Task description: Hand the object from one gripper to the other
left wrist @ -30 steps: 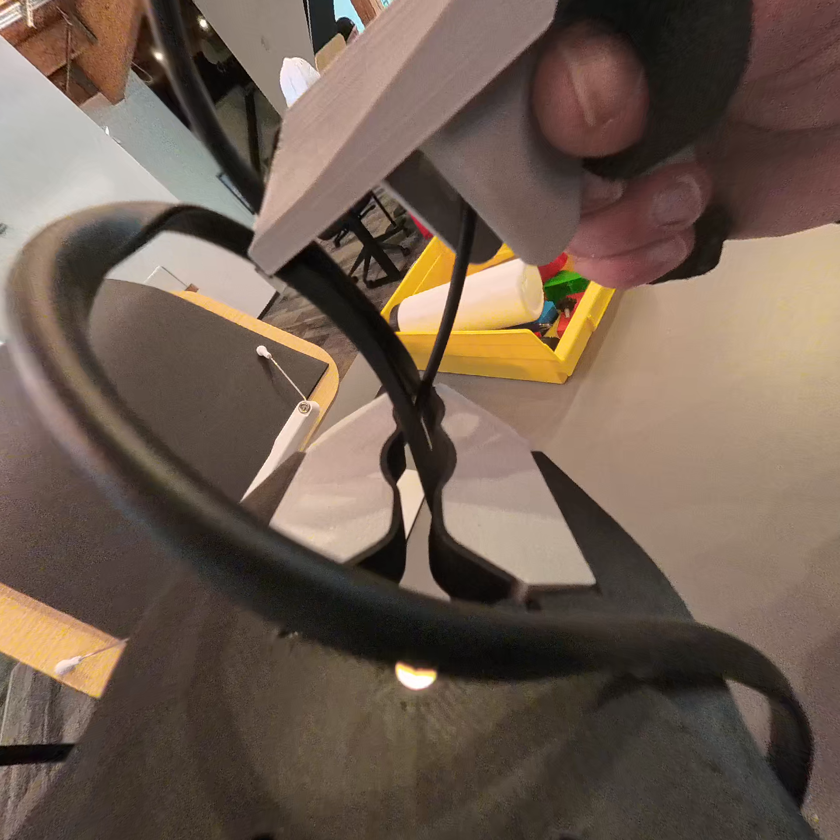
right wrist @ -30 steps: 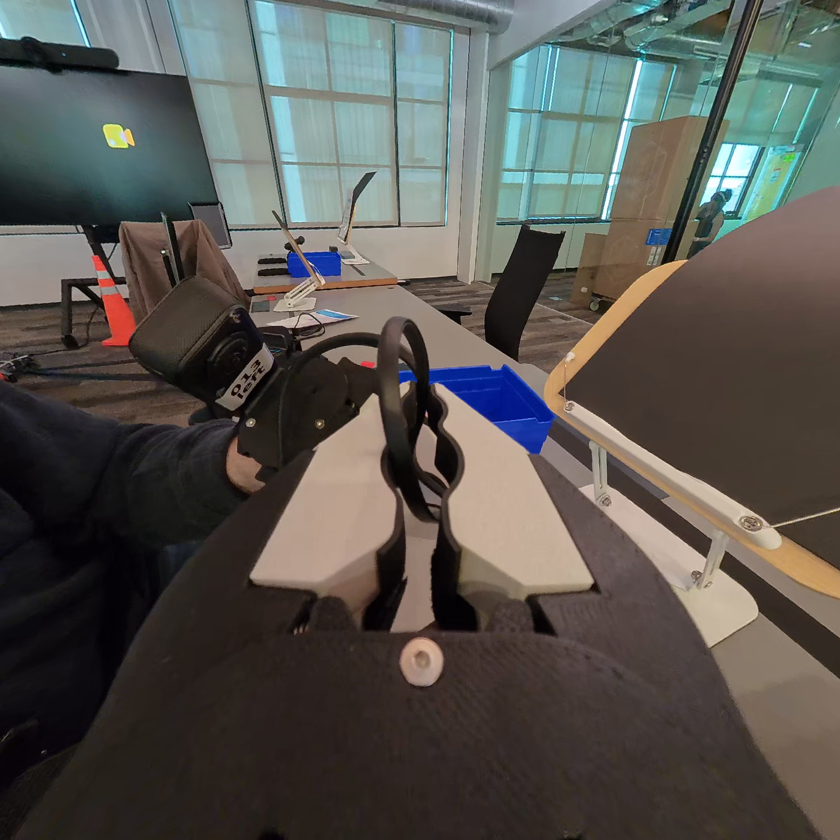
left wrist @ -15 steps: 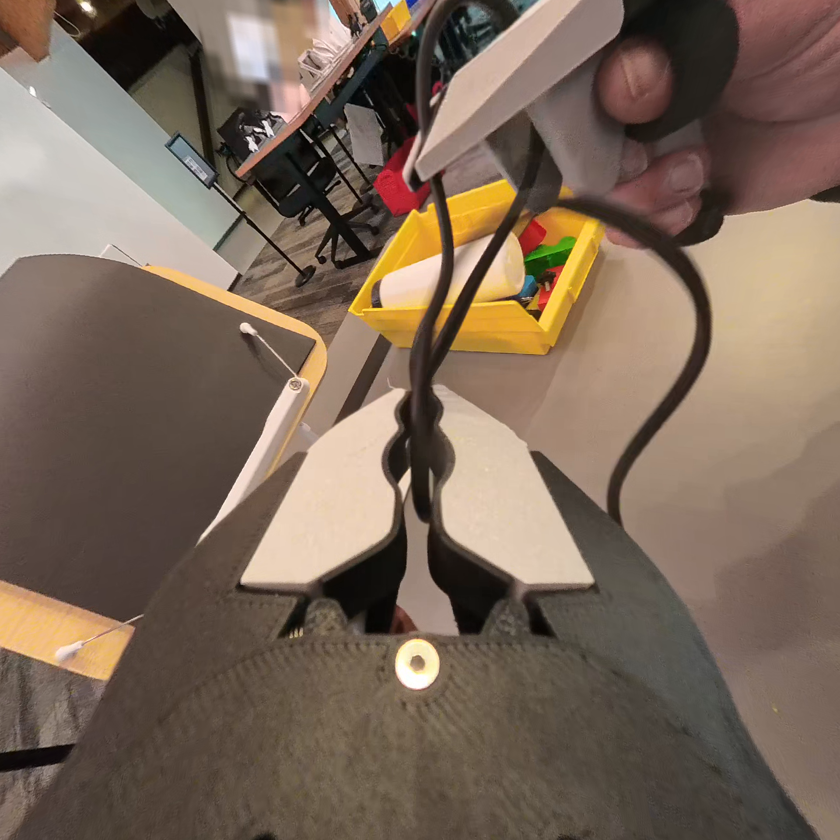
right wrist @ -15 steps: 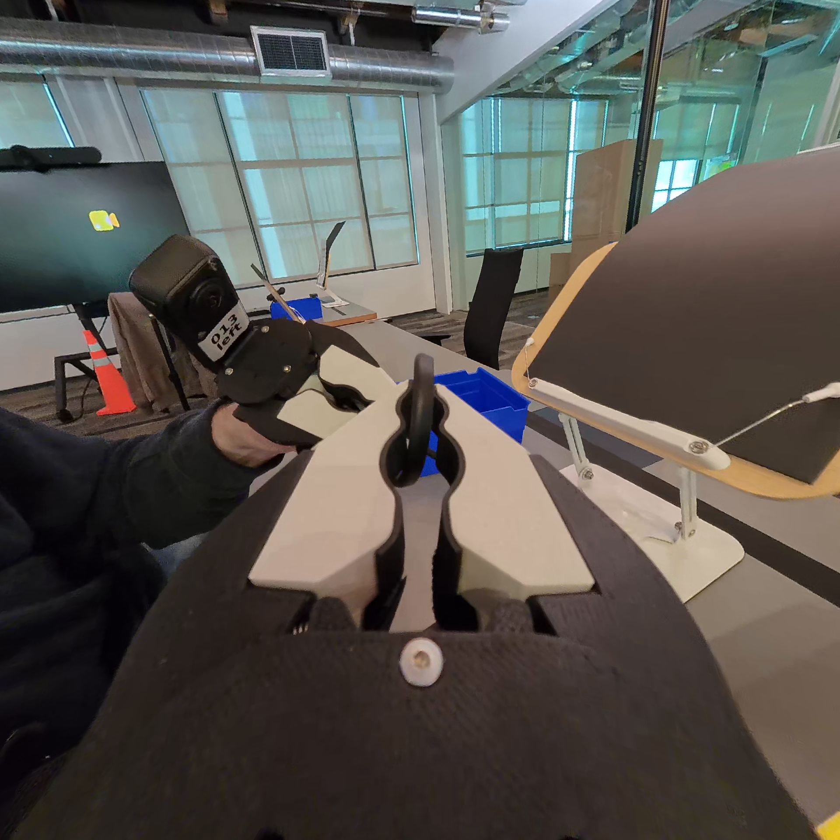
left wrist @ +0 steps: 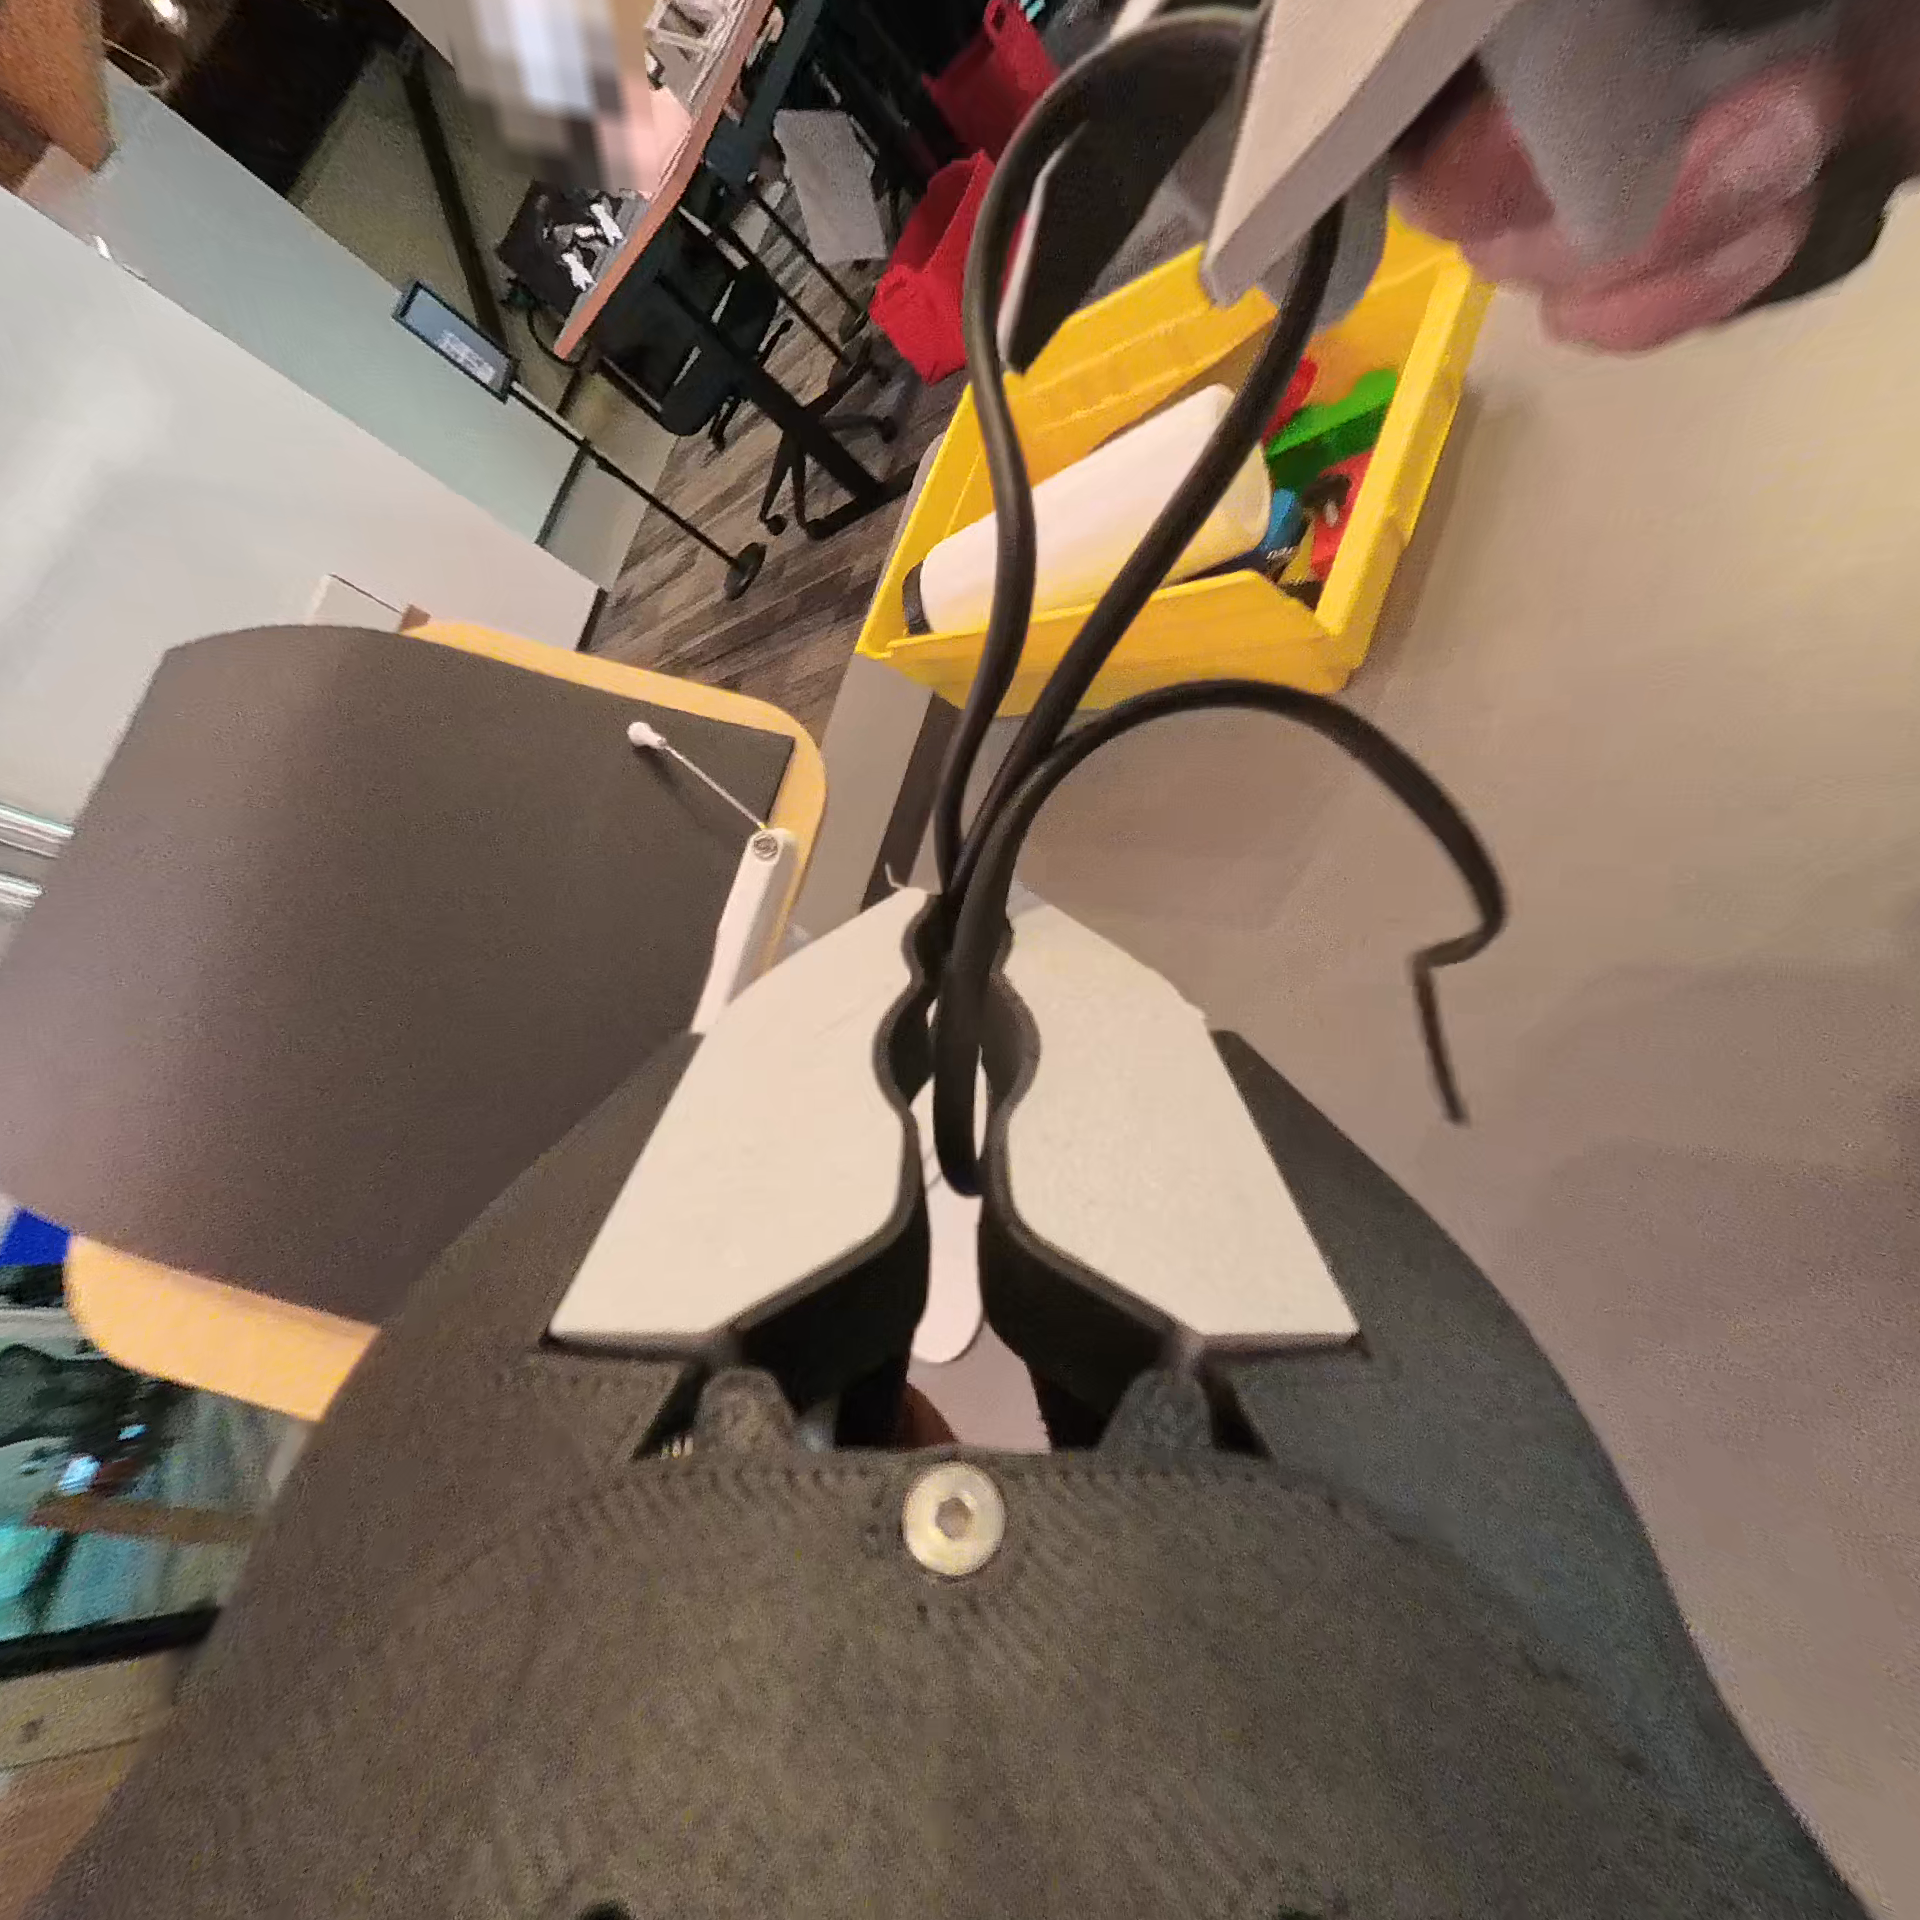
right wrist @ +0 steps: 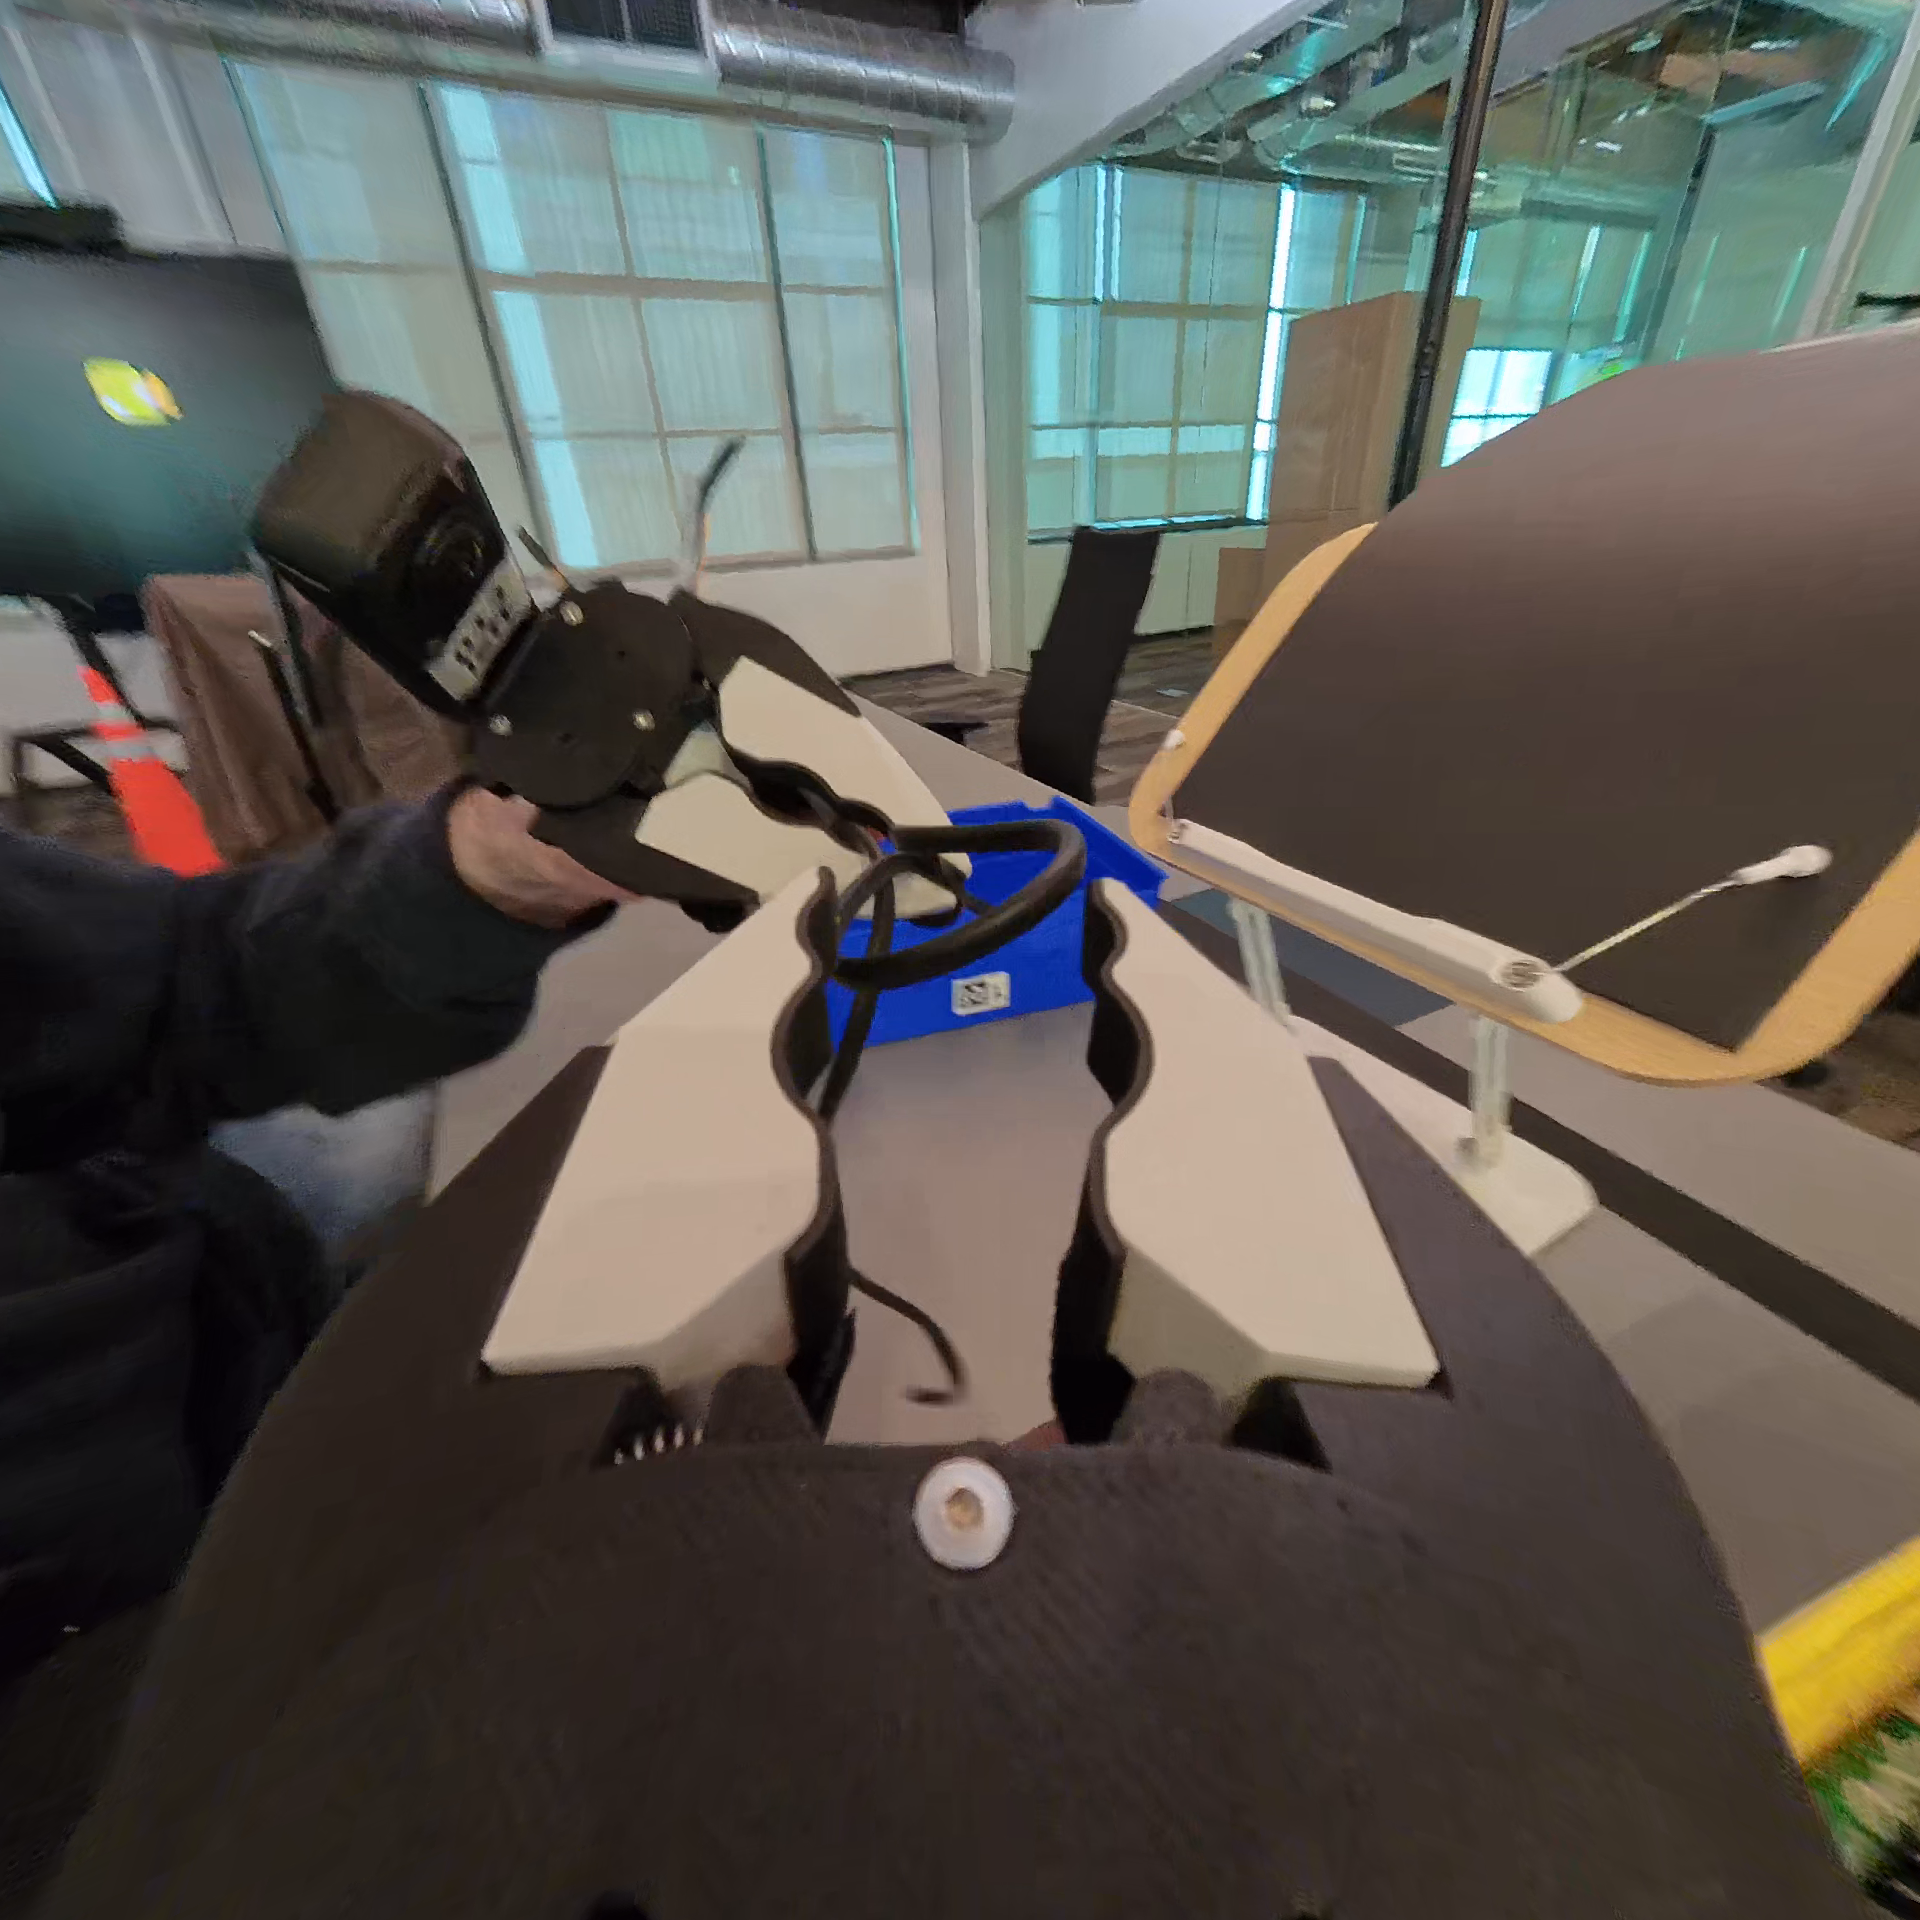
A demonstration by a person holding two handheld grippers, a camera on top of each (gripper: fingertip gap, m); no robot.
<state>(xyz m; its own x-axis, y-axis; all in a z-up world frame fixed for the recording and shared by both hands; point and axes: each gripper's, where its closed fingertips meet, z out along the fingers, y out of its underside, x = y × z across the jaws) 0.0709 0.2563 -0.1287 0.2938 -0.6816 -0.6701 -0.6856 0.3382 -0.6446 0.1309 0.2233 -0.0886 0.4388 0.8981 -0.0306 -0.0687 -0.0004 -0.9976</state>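
The right gripper (right wrist: 951,997) has just let go: half a second ago its jaws were pinched on the cable (left wrist: 1049,717), now they stand wide apart with only a loop lying loosely between them. The left gripper (left wrist: 961,1039) stays clamped on the doubled strands, so the handover looks all but done. The cable is thin, black, rubbery and springy, curling in stiff loops above the grey surface (left wrist: 1662,727). A yellow bin (left wrist: 1143,634) sits beyond
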